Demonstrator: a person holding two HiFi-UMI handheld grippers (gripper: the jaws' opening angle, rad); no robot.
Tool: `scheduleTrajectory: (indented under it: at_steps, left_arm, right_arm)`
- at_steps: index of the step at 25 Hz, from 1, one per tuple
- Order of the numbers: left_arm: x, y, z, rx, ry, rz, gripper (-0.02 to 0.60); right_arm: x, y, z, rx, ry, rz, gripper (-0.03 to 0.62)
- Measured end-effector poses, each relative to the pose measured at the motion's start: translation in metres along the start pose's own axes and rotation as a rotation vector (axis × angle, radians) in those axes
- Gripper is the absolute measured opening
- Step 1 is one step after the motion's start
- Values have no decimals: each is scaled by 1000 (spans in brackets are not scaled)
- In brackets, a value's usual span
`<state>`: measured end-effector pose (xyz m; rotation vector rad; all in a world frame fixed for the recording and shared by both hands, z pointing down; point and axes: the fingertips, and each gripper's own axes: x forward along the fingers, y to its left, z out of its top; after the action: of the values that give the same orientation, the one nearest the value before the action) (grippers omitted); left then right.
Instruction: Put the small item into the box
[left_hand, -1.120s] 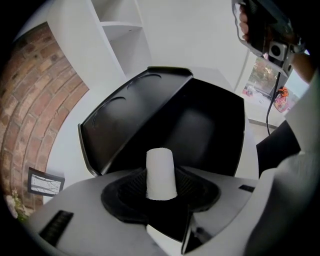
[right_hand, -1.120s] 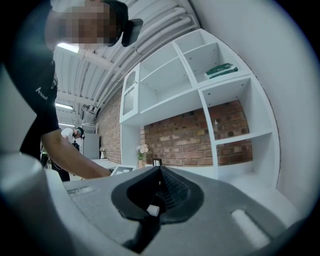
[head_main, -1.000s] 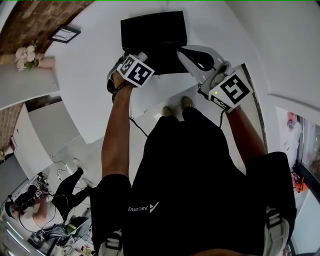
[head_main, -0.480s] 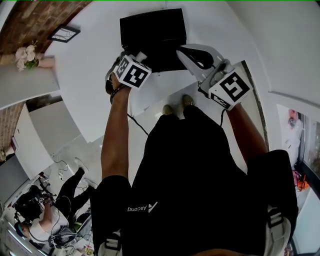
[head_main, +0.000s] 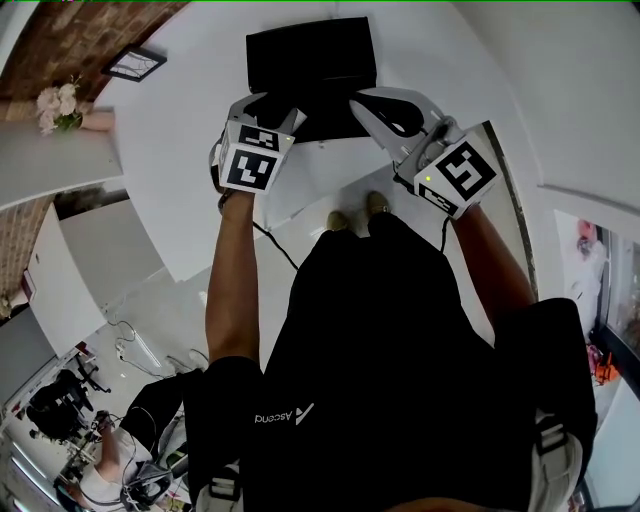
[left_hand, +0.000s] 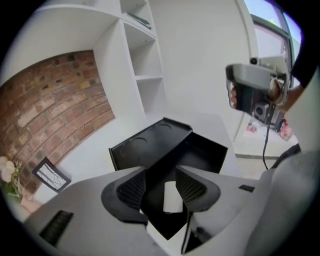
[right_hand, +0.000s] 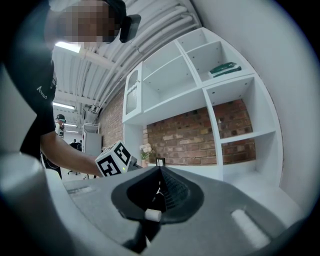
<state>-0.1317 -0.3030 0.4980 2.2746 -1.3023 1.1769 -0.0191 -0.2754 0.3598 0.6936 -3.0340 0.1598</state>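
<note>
A black box (head_main: 300, 50) stands with its lid open at the table's far side. In the left gripper view its lid (left_hand: 150, 137) leans back and the dark inside (left_hand: 205, 150) faces me. A small white item (left_hand: 173, 196) shows against the black inside, between my left gripper's (left_hand: 161, 175) jaws; they are open, with a gap on the item's left. My left gripper (head_main: 268, 103) hangs over the box's near edge. The right gripper (head_main: 360, 100) hovers at the box's right front corner, and in its own view it (right_hand: 160, 170) is shut on nothing.
The box rests on a white table (head_main: 180, 150). A small framed picture (head_main: 130, 67) and flowers (head_main: 55, 108) sit at the left by a brick wall. White shelves (left_hand: 145, 60) rise behind the box. The right gripper's body (left_hand: 255, 95) hangs at the box's right.
My left gripper has turned and tipped forward, so its jaws now reach over the box's near edge. The right gripper has hardly moved.
</note>
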Motion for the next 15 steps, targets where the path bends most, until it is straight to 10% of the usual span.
scheduleTrajectory:
  at_steps: [15]
  left_arm:
    - [-127, -9, 88, -183, -714, 17, 104]
  right_arm:
    - [17, 25, 34, -32, -56, 23, 0]
